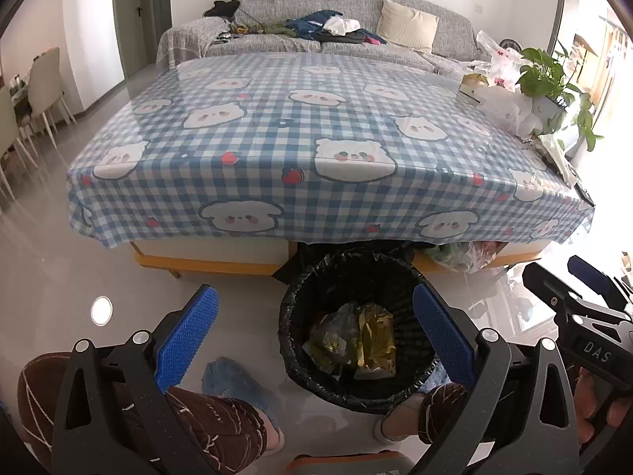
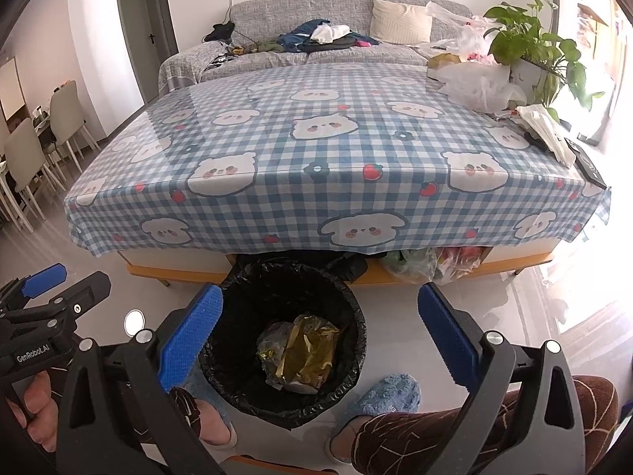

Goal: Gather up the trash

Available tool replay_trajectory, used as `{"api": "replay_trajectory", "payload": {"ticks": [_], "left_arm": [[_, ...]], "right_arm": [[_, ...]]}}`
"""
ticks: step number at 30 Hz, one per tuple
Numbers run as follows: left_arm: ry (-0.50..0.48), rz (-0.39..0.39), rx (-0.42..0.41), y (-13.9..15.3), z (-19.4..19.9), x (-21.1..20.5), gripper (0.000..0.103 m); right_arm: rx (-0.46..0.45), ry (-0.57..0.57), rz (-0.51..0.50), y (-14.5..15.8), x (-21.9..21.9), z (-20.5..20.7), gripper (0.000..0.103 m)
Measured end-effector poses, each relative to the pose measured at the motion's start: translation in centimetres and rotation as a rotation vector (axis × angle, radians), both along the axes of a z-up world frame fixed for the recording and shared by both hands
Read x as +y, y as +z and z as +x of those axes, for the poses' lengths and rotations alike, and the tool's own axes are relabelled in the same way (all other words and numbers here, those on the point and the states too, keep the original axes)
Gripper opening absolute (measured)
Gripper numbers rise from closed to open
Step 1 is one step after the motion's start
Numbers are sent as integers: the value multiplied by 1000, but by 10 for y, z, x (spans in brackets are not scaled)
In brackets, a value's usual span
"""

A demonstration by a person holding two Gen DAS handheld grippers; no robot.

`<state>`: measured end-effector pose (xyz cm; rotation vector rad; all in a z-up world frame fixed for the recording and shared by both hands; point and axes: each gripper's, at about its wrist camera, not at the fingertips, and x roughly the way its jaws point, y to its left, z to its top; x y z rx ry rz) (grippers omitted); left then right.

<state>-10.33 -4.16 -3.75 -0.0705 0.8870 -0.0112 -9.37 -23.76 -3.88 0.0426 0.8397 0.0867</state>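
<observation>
The trash bin (image 1: 356, 328), black-lined, stands on the floor just before the table's (image 2: 118, 206) near edge, crumpled wrappers (image 2: 300, 352) lying in its bottom. We find it below and ahead of both tools, slightly right of centre for the left gripper (image 1: 316, 332) and left of centre for the right gripper (image 2: 320, 332). Both stand wide apart and carry nothing. We judge neither nearer. Loose plastic bags (image 2: 474, 83) remain at the table's far right corner, well apart from either gripper.

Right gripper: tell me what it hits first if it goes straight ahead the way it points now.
Probably the table: the open, empty right gripper faces the tablecloth's hanging front edge. The bin sits lower, likely under that line, though depth is unclear.
</observation>
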Motion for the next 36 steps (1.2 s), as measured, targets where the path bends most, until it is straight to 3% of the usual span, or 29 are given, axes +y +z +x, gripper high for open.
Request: {"api": "replay_trajectory", "payload": {"ticks": [36], "left_arm": [[-6,10,5,-3,1,-2,97]], "right_arm": [[-2,-9,-7,-1,-2,4,95]]}}
